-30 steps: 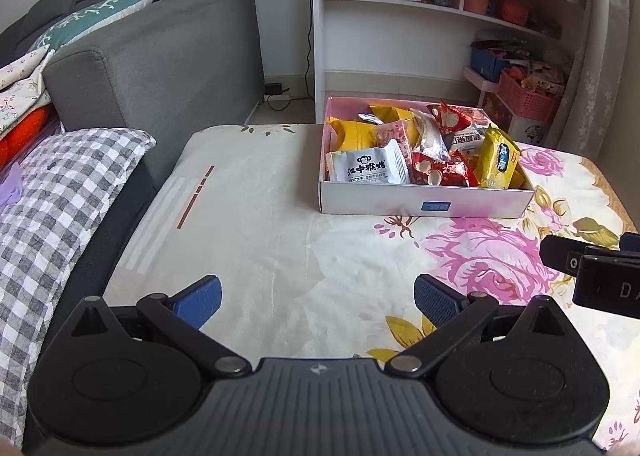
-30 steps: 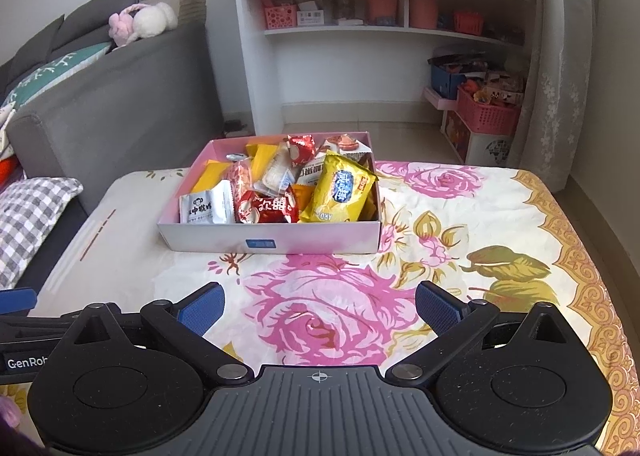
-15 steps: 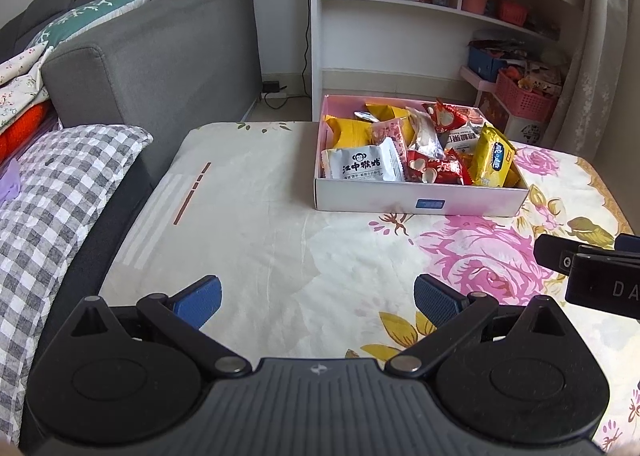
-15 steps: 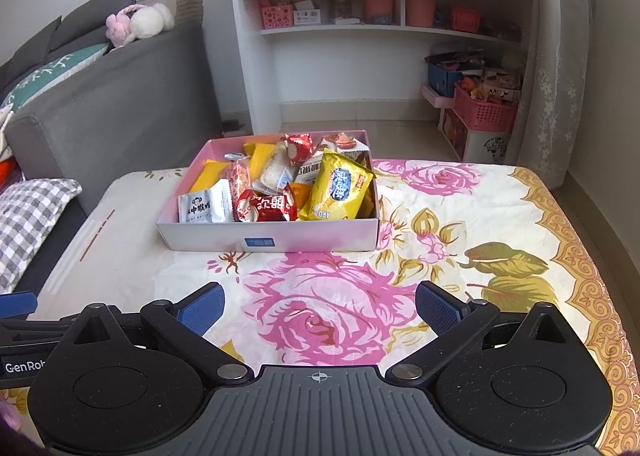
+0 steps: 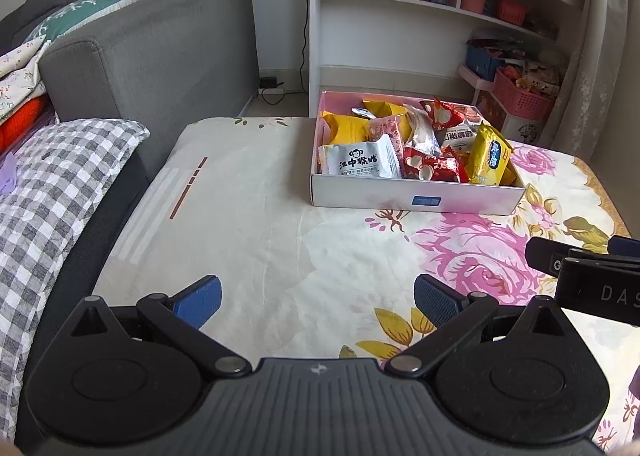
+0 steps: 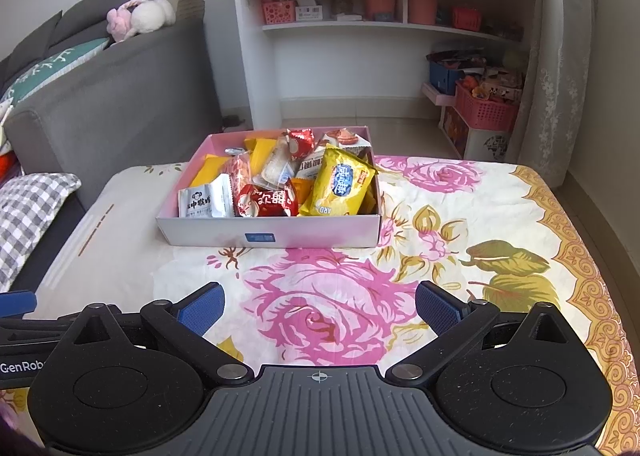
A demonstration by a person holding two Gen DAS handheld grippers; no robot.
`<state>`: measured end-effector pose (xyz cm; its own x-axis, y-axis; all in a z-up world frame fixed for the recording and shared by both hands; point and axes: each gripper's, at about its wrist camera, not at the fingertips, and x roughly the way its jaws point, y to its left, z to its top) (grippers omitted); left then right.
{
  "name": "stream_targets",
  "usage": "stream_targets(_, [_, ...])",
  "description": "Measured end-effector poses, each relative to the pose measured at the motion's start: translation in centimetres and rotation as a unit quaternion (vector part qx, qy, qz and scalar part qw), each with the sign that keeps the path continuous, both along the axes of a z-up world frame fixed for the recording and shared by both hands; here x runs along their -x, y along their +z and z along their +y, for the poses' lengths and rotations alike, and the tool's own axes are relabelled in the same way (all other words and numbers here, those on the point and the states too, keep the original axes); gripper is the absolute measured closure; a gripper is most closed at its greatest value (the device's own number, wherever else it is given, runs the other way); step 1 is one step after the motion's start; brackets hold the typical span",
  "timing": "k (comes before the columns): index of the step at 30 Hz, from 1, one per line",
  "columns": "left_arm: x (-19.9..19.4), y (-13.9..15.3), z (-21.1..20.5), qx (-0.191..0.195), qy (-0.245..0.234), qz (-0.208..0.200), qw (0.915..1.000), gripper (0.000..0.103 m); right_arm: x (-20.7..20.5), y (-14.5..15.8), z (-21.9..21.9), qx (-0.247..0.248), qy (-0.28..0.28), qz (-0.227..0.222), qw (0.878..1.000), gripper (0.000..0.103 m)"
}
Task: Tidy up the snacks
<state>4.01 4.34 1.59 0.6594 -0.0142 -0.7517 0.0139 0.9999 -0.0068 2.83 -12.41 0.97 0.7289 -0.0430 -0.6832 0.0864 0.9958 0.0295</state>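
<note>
A pink-lined white box [image 5: 416, 200] [image 6: 268, 234] full of snack packets sits on the flowered cloth at the far middle of the table. Inside lie a white monkey-print packet [image 5: 360, 161] [image 6: 206, 201], a red packet [image 5: 430, 167] [image 6: 266, 201], a yellow packet [image 5: 490, 155] [image 6: 344, 181] and several more. My left gripper [image 5: 318, 298] is open and empty, well short of the box, to its left. My right gripper [image 6: 318, 306] is open and empty, in front of the box. The right gripper's side shows at the left wrist view's right edge [image 5: 588, 276].
The table is covered by a flowered cloth [image 6: 460, 223]. A grey sofa [image 5: 160, 47] with a checked cushion [image 5: 52, 183] stands to the left. A white shelf unit [image 6: 380, 39] and pink baskets [image 6: 486, 111] stand behind the table.
Both grippers have drawn back slightly from the box, which looks a little smaller and farther. Both stay open and empty.
</note>
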Motion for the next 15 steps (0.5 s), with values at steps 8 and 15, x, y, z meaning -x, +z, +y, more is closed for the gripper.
stream_targets(8, [0.02, 0.01, 0.0, 0.0, 0.0, 0.0, 1.0, 0.0, 0.02, -0.06, 0.03, 0.0, -0.001, 0.001, 1.0, 0.001])
stream_targets(15, [0.01, 0.01, 0.0, 0.0, 0.0, 0.0, 1.0, 0.0, 0.03, -0.08, 0.09, 0.0, 0.0, 0.001, 1.0, 0.001])
